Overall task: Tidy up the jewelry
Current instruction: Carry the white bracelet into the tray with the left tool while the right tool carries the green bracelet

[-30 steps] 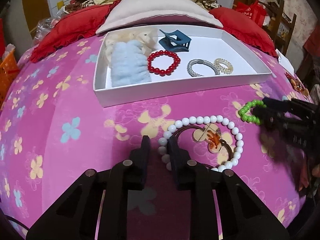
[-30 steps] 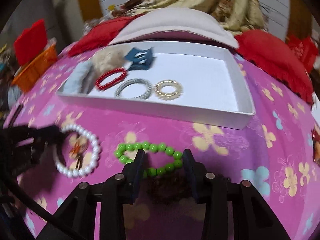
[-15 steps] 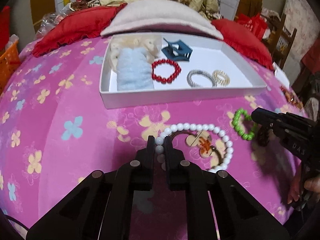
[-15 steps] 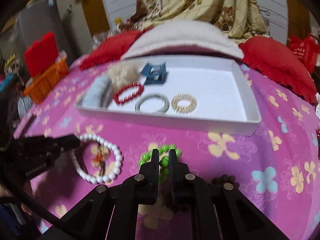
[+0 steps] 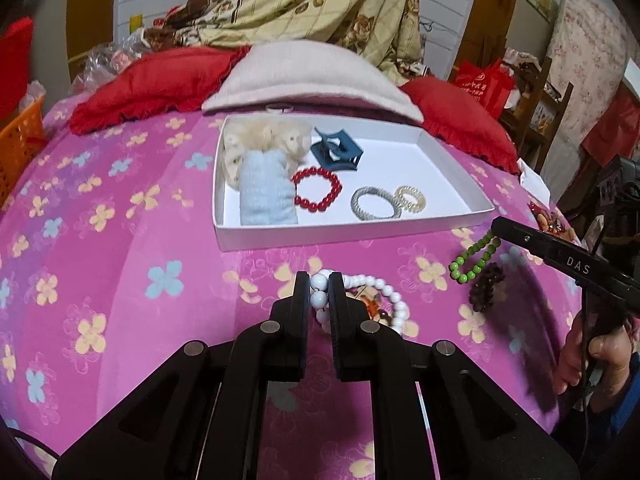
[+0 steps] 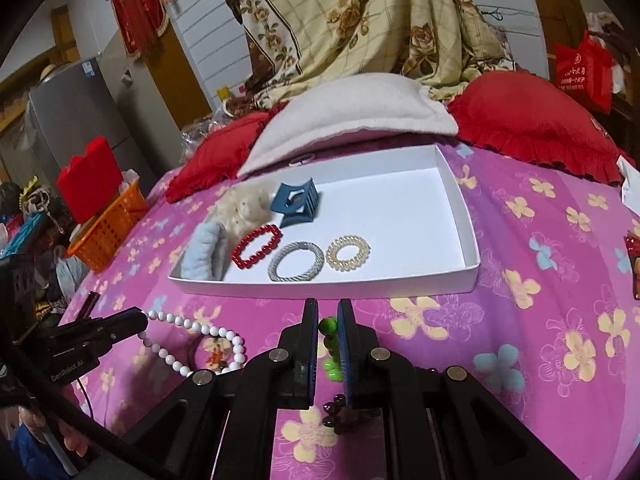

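The left gripper [image 5: 319, 294] is clenched on the white bead bracelet [image 5: 384, 292], pinching a couple of beads at the near-left of the loop; the rest of the strand trails to the right and down toward the pink flowered bedspread [image 5: 120, 264], so the loop's long axis runs roughly left to right across the left wrist view. Its lower part is hidden behind the right-hand finger, and whether any of it touches the cloth cannot be told. The right gripper [image 6: 328, 326] is clamped on the green bead bracelet [image 6: 329, 344], which hangs as a narrow loop stretched almost straight down between the fingers; from the left wrist view it slants from the fingertips down and to the left. Only a few green beads show in the right wrist view. A dark brown bead bracelet [image 5: 486, 286] lies on the bedspread just below the green one, partly covered by the right gripper in its own view. The white tray [image 5: 352, 236] sits beyond both grippers, its near wall facing them; a blue scrunchie [image 5: 266, 196], red bead bracelet [image 5: 318, 194], silver hair tie [image 5: 376, 204] and blue hair claw [image 5: 338, 152] crowd its left half, while its right half lies bare.
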Action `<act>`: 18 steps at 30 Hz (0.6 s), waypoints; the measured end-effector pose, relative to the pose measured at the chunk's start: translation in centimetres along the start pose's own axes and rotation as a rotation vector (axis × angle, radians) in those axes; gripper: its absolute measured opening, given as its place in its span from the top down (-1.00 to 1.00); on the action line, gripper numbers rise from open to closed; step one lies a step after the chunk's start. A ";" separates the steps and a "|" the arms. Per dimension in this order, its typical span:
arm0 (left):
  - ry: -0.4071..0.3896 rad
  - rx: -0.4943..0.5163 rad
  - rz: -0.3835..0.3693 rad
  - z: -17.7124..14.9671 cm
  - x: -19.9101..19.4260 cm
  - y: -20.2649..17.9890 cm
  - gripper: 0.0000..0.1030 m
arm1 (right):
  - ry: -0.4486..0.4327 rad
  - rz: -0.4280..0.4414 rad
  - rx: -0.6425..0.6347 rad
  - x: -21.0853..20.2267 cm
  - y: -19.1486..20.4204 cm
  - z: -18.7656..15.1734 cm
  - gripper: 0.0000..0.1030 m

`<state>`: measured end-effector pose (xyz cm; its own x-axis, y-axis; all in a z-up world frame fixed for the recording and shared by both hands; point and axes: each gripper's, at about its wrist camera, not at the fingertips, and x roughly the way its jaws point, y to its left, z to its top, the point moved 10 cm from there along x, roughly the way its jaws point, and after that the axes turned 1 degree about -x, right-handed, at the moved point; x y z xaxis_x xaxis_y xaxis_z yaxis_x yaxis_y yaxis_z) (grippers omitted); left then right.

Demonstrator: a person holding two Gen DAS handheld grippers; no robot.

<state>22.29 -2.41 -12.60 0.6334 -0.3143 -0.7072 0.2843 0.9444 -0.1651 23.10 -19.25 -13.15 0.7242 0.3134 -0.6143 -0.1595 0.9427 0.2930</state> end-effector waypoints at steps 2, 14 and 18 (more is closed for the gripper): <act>-0.015 0.011 0.004 0.2 -0.6 -0.3 0.85 | -0.017 0.004 0.004 -0.6 0.3 0.2 0.83; -0.053 0.003 -0.028 3.4 -3.2 -2.0 0.85 | -0.094 0.028 -0.010 -2.3 2.2 4.3 0.83; -0.072 0.020 -0.030 5.9 -3.7 -2.7 0.85 | -0.113 0.036 -0.002 -1.7 1.9 6.2 0.83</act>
<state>23.38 -4.35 -5.47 0.6744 -0.3496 -0.6504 0.3177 0.9325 -0.1718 25.74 -18.65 -7.03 0.7892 0.3320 -0.5166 -0.1881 0.9315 0.3113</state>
